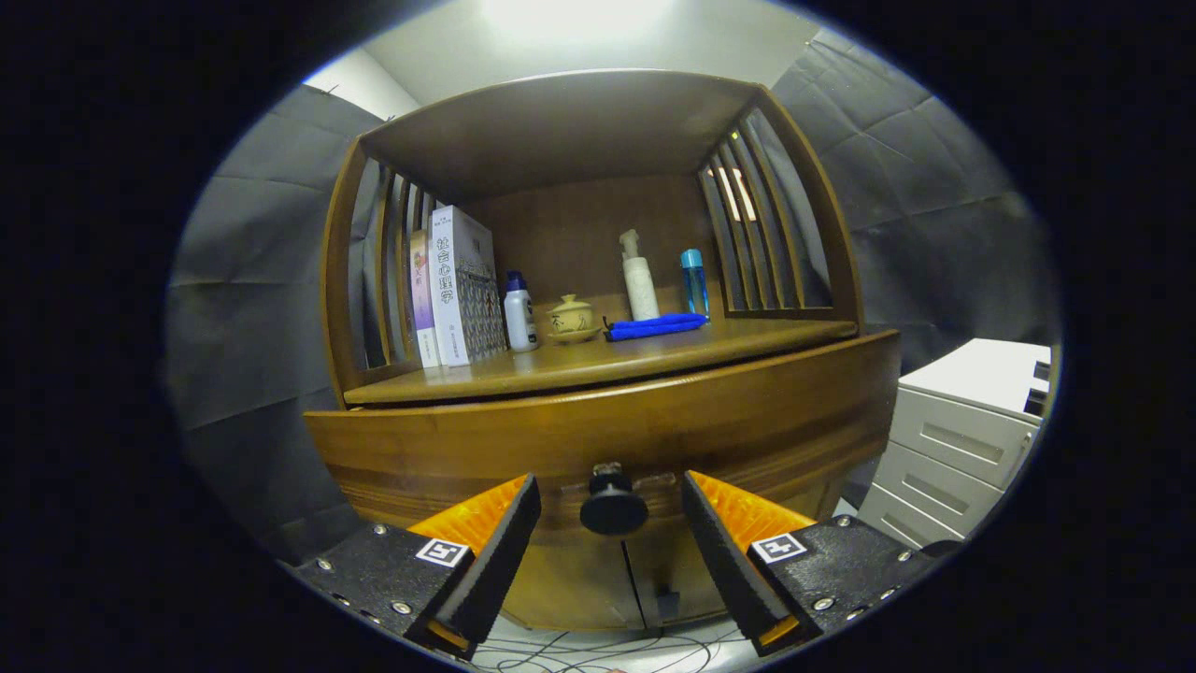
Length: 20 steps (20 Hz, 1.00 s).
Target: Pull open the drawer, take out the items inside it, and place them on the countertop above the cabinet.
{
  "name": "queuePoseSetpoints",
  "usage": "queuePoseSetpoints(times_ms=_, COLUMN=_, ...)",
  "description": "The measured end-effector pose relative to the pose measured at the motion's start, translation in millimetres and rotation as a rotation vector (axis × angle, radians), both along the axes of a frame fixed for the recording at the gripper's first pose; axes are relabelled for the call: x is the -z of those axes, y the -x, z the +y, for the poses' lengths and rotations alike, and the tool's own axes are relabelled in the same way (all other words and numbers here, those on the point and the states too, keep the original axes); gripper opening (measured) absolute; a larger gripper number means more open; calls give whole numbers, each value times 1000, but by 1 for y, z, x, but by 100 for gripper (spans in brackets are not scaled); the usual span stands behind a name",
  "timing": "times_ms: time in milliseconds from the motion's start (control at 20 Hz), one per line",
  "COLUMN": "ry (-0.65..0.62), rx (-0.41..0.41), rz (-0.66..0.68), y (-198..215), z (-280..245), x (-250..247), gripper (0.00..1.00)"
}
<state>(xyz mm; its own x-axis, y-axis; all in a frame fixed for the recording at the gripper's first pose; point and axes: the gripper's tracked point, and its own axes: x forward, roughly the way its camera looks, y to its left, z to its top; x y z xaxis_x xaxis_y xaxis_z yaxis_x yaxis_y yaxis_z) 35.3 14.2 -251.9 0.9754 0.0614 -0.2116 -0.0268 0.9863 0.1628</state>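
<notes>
A wooden cabinet's drawer front (598, 435) curves across just ahead of me, closed against the cabinet. Its round dark knob (613, 508) sits between my two fingers, close to their tips, with a gap on each side. My gripper (611, 495) is open around the knob and not touching it. The countertop (561, 366) lies above the drawer, under a roofed shelf with slatted sides. What the drawer holds is hidden.
On the countertop stand upright books (453, 285), a small white bottle (519, 318), a lidded ceramic pot (572, 318), a folded blue cloth (656, 325), a white pump bottle (640, 279) and a blue bottle (694, 280). A grey drawer unit (962, 430) stands right. Cables (598, 647) lie on the floor.
</notes>
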Motion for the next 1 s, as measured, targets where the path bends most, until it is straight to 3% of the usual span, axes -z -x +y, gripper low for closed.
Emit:
queuePoseSetpoints(times_ms=150, ry=49, rx=-9, rz=48, y=-11, z=4, x=14, gripper=93)
queuePoseSetpoints(times_ms=500, ry=144, rx=-14, rz=91, y=-23, z=-2, x=29, gripper=57)
queuePoseSetpoints(times_ms=900, ry=162, rx=-26, rz=115, y=-13, z=-2, x=31, gripper=28)
queuePoseSetpoints(times_ms=1000, ry=166, rx=-21, rz=120, y=5, z=-3, x=29, gripper=27)
